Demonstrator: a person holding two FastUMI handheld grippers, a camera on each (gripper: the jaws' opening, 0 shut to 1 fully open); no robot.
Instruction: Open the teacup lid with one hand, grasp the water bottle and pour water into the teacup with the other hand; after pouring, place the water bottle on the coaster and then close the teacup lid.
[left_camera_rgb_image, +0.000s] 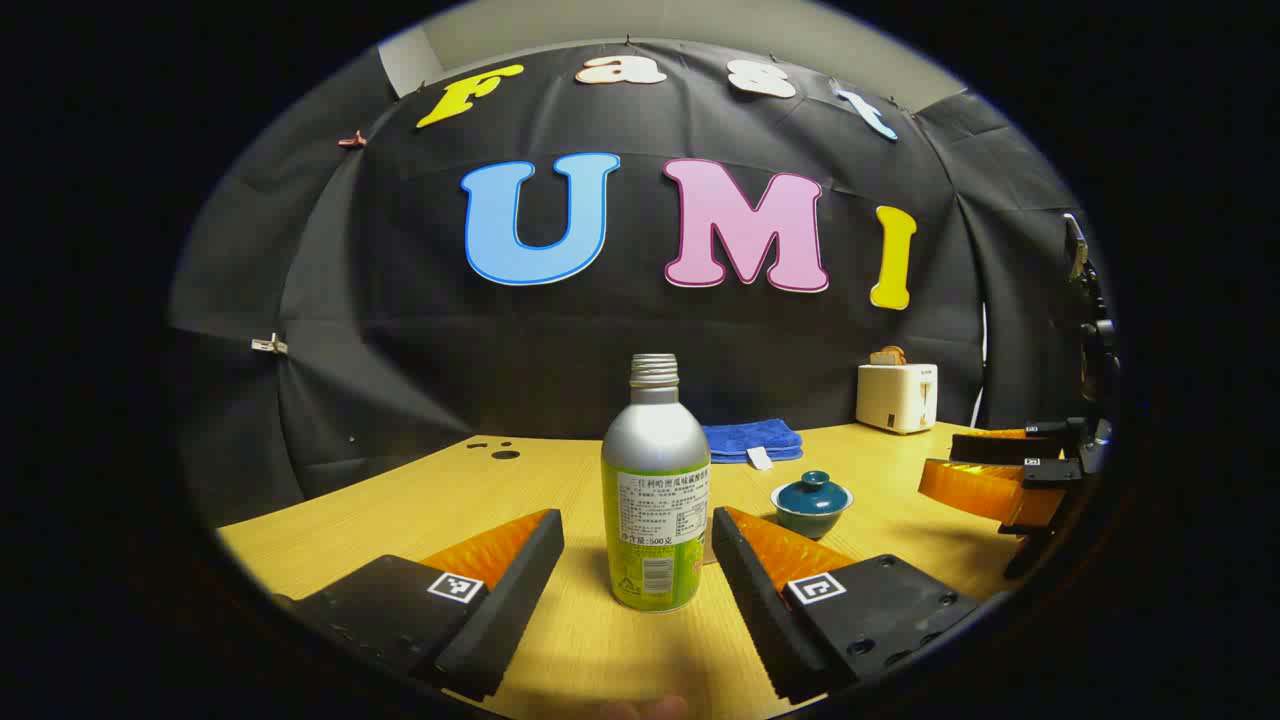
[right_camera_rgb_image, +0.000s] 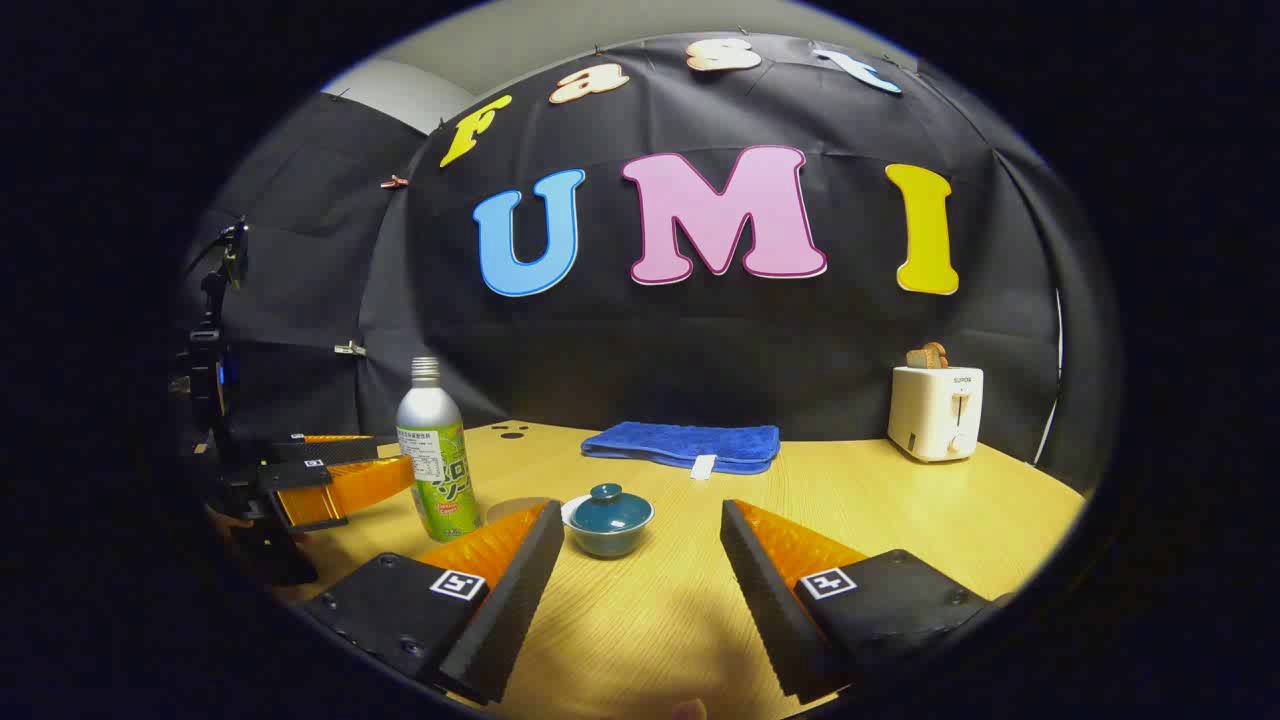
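A silver bottle with a green label and a bare threaded neck stands upright on the wooden table. My left gripper is open, its fingertips on either side of the bottle and not pressing on it. To the right sits the teal teacup with its lid on. In the right gripper view, my right gripper is open and low over the table, with the teacup just ahead of its tips. The bottle and the left gripper are at the left there. A round tan coaster lies between bottle and teacup.
A folded blue towel lies at the back of the table. A white toaster holding toast stands at the back right. The right gripper shows at the right in the left gripper view. A stand rises at the left edge.
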